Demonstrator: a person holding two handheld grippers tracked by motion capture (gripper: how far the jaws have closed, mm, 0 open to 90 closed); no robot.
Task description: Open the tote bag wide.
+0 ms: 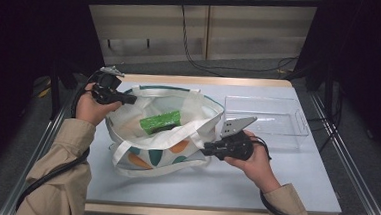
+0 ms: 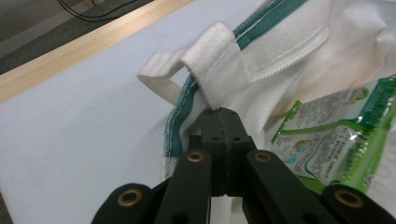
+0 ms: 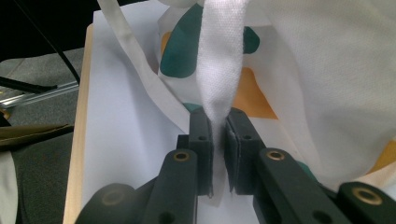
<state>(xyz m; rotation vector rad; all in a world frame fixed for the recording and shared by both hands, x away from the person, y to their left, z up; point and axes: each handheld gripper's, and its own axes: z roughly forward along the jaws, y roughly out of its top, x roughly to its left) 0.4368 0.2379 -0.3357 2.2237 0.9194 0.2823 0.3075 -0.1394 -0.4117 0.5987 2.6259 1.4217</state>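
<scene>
Tote bag [image 1: 164,136], white cloth with teal and orange blotches, lies on the pale blue table [image 1: 214,184] with its mouth pulled wide, just left of a clear plastic tray [image 1: 265,114]. In the high view a green snack packet [image 1: 160,121] rests inside the bag's opening. The left gripper [image 1: 128,99] meets the bag's rim at its far left side, and the right gripper [image 1: 207,149] meets the rim at the near right side, so the mouth is stretched between them. Both hands wear tan sleeves that come up from the bottom edge

From the left gripper view, the two black jaws stand pressed together with no gap visible between them, their tips at the bag's teal-trimmed edge [image 2: 180,126], right below where a white handle strap [image 2: 215,60] is stitched on; the cloth looks nipped at the tips, though the contact itself is hidden. The green packet [image 2: 336,135] lies just to the right, inside the bag

From the right gripper view, the jaws pinch a white webbing strap [image 3: 219,60] that rises straight up between them, a thin slit left at either side of it. Behind the strap the bag's patterned side [image 3: 261,98] lies on the table, and a second strap [image 3: 135,60] trails off to the upper left
</scene>
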